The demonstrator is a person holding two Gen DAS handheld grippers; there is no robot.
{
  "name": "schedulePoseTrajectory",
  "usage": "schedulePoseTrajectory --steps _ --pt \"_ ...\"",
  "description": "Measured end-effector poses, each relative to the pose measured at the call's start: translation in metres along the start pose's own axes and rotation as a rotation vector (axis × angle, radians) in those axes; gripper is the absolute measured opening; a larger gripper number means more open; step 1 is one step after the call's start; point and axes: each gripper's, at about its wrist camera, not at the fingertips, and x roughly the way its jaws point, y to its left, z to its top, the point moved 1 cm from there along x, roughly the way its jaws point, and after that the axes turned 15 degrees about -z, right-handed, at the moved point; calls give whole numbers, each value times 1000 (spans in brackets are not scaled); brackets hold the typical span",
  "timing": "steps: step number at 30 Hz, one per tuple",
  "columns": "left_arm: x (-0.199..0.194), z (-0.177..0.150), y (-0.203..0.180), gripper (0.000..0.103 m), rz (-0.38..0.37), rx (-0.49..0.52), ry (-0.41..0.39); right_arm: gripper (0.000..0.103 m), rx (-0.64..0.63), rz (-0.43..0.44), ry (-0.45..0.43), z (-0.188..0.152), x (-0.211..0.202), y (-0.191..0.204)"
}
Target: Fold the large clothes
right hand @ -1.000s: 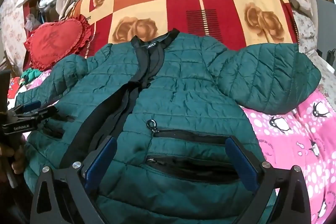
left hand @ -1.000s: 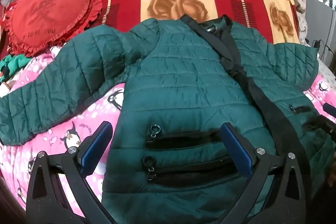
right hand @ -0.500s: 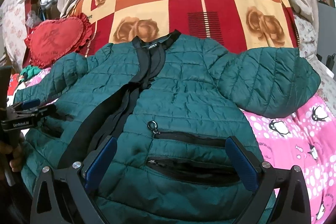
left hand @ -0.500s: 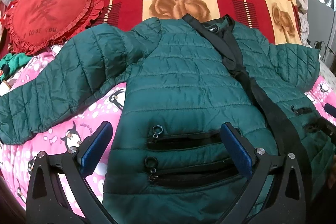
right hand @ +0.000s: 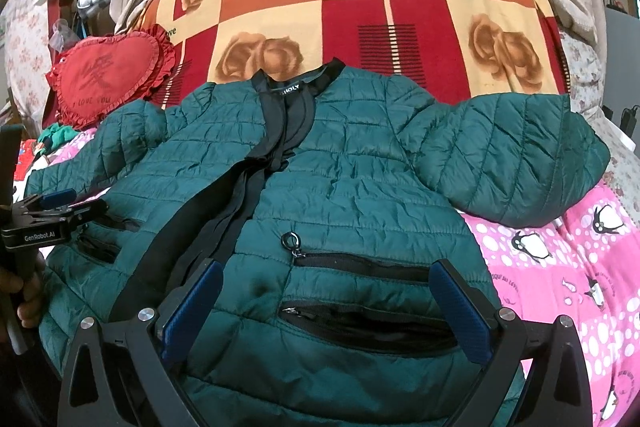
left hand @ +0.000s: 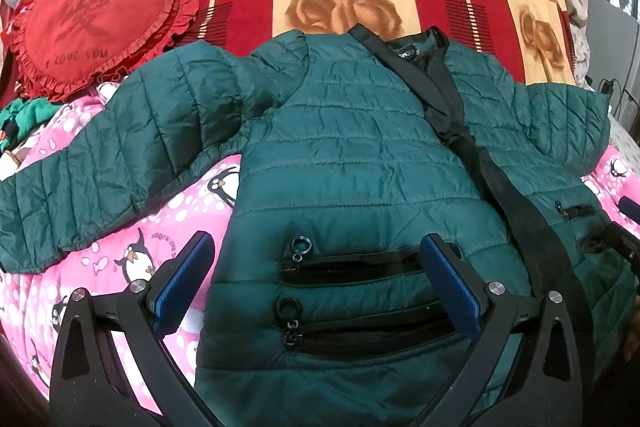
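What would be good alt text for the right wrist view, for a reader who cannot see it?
A dark green quilted jacket lies front up and spread out on a bed, with the open right gripper hovering over its zip pockets. The left gripper shows at the left edge, and a red heart cushion lies behind.

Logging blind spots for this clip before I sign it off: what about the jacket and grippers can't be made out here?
- Green quilted jacket hem: hidden below both views' bottom edges, behind the gripper frames.
- Its right sleeve cuff: not seen in either view; it seems folded under.
- Left sleeve cuff: lies at the left wrist view's edge, distorted.
- Collar label: lettering too small to read fully.
- Right gripper: mostly cut off by the left wrist view's right edge.
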Motion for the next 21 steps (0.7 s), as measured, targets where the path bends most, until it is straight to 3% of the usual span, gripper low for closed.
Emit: schedulePoseTrajectory --steps 5,7,21 --pt "1 -2 0 103 1 0 5 102 -37 -19 7 -1 -1 4" --pt "1 -2 1 103 -1 0 6 102 -5 -5 -51 0 -3 5" --pt "1 -2 1 103 0 0 4 102 7 9 16 1 -2 1"
